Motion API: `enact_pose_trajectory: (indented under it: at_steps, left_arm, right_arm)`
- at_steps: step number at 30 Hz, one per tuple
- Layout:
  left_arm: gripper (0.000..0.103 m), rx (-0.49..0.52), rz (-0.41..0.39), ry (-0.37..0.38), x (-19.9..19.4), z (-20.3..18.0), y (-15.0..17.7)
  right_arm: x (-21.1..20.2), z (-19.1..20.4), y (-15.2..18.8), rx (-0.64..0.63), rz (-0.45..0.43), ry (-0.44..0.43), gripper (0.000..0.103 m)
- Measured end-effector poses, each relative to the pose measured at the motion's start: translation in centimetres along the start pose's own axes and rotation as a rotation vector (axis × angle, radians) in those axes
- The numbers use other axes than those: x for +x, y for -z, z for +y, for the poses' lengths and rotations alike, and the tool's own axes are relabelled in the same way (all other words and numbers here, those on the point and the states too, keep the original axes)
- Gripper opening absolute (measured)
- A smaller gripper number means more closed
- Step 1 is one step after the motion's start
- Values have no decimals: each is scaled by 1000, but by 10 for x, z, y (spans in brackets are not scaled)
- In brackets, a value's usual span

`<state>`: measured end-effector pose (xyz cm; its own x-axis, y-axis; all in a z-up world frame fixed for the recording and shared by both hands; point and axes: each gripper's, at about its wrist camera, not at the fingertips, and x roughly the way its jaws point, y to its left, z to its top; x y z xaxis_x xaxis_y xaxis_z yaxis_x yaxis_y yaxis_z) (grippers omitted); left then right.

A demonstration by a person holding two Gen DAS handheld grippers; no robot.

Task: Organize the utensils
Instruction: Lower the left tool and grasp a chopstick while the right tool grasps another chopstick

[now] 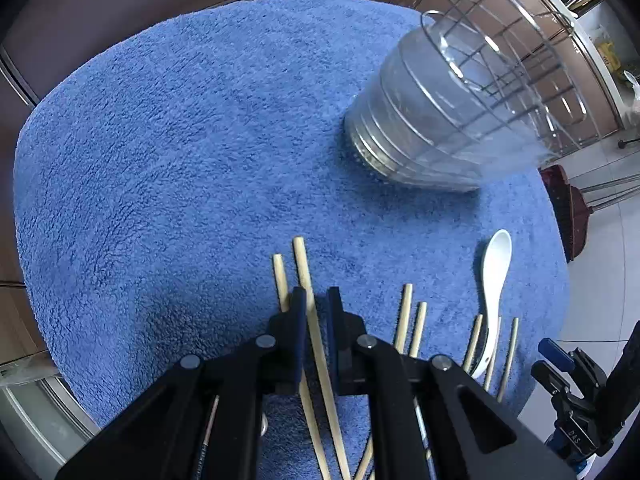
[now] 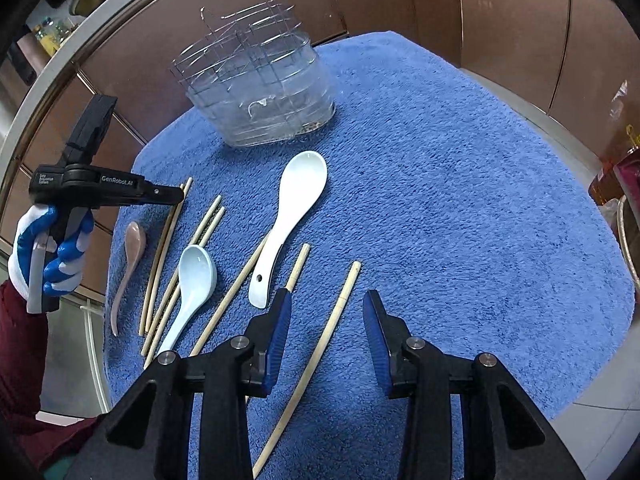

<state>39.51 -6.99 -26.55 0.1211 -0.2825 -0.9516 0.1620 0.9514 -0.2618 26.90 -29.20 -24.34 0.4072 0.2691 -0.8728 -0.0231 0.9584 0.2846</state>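
Several wooden chopsticks and three spoons lie on a blue towel (image 2: 460,200). My left gripper (image 1: 316,300) points down with its jaws shut on one chopstick (image 1: 305,268), which runs between the pads; another chopstick lies just left of it. In the right wrist view the left gripper (image 2: 178,196) sits over the leftmost chopsticks. My right gripper (image 2: 328,320) is open, and a curved chopstick (image 2: 340,312) lies on the towel between its fingers, untouched. A white spoon (image 2: 296,208) (image 1: 494,276), a pale blue spoon (image 2: 192,280) and a pinkish spoon (image 2: 130,256) lie nearby.
A wire utensil rack in a clear plastic tub (image 2: 260,92) (image 1: 432,120) stands at the towel's far edge. Brown cabinet doors (image 2: 500,20) run behind. A gloved hand (image 2: 48,248) with a dark red sleeve holds the left gripper. The towel (image 1: 180,160) is bare to the left.
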Motion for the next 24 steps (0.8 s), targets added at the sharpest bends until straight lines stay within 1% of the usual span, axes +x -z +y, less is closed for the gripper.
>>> enact_pose_trajectory:
  at_steps: [6,7,9,11,12,13,16,19,22,24]
  left_arm:
    - [9,-8,23,-7,16,-6,-6]
    - [9,-8,24,-6,15,-5,-2]
    - [9,-8,31,-6,20,-7,-6]
    - [8,-8,37,-6,21,-6,-8]
    - [7,-8,41,-9,20,-8,-12]
    - [6,-9,44,-11,20,-11,-15]
    - [6,-18,49,-12,24,-15,-22]
    - [6,-15,50,-17,25,-16,-25]
    - [6,-15,49,-19,28,-19,-30]
    - [6,-18,47,-17,26,-15,-30]
  right_arm:
    - [2,2,-2,-14,8,4,38]
    - [4,2,-3,-12,15,2,38]
    - [7,1,-4,-6,30,-3,35]
    - [11,0,-6,0,51,-11,26]
    - [14,0,-9,6,70,-16,20]
    - [16,-2,-10,12,83,-20,16]
    - [27,-4,-18,32,123,-18,13]
    - [36,-7,-23,38,157,3,12]
    - [44,-9,-26,36,172,24,12]
    - [50,-10,-27,42,195,38,11]
